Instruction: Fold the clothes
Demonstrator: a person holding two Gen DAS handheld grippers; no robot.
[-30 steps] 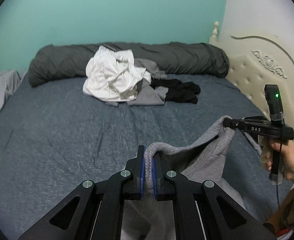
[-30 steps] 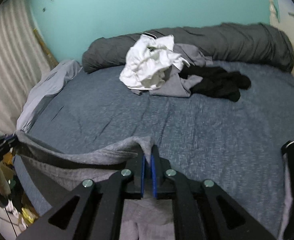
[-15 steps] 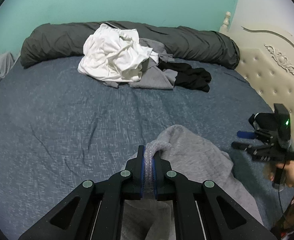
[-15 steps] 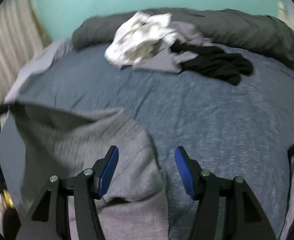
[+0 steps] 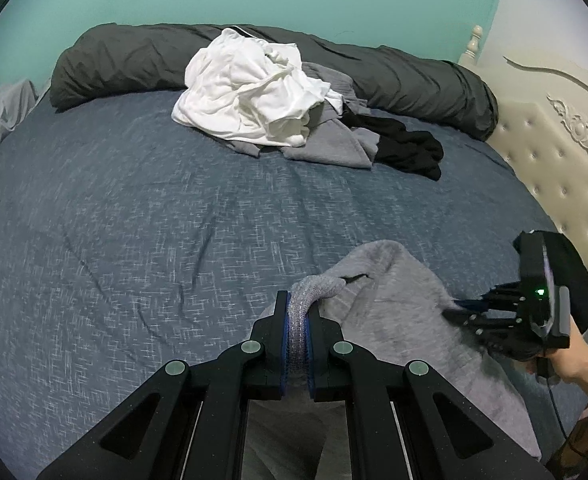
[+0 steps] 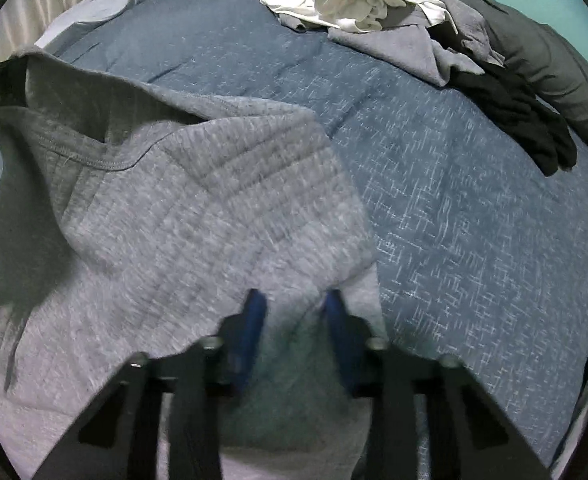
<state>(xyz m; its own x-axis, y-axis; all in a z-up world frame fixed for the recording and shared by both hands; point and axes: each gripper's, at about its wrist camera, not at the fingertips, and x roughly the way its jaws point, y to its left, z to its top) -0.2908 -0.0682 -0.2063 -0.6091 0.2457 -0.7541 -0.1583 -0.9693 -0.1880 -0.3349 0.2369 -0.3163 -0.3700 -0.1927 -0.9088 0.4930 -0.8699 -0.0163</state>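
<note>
Two grippers over a blue bed cover (image 5: 174, 208). Left gripper (image 5: 299, 312), lower centre of the left wrist view, pinching a ribbed edge of the grey sweatshirt (image 5: 394, 304); rest of that garment spread toward the lower right of the frame on the cover. Right gripper (image 6: 294, 300), bottom centre of the blurred right wrist view, jaws closing, blue pads still apart with grey fabric between and under them. Heap of unfolded clothes at upper centre: white garment (image 5: 254, 92), grey piece (image 5: 326, 144), black piece (image 5: 406, 148), just in front of a rolled dark duvet (image 5: 134, 56). Cream tufted headboard (image 5: 554, 152) at right.
</note>
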